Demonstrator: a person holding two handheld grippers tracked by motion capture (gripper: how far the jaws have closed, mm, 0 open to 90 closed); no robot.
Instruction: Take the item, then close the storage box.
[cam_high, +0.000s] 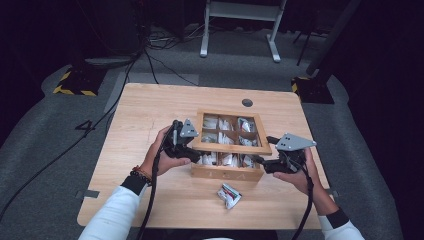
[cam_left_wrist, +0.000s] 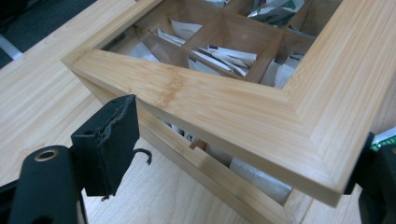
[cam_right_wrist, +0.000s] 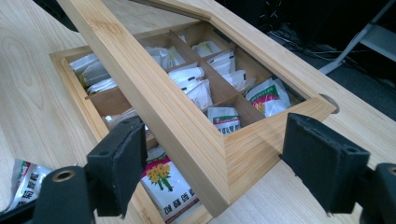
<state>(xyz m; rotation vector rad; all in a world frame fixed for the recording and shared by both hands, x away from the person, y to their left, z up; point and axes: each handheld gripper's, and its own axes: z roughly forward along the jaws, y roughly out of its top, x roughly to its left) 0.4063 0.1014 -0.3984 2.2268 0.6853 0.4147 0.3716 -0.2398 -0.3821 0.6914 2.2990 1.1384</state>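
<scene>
Both grippers, left and right, straddle the raised wooden glass-paned lid of the compartmented box, fingers parted, not pressing it.

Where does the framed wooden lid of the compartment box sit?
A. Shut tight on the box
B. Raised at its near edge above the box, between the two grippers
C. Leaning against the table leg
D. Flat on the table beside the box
B: the lid is tilted up over the packet-filled box, with a gap under its near edge, the left gripper and right gripper at its corners.
</scene>
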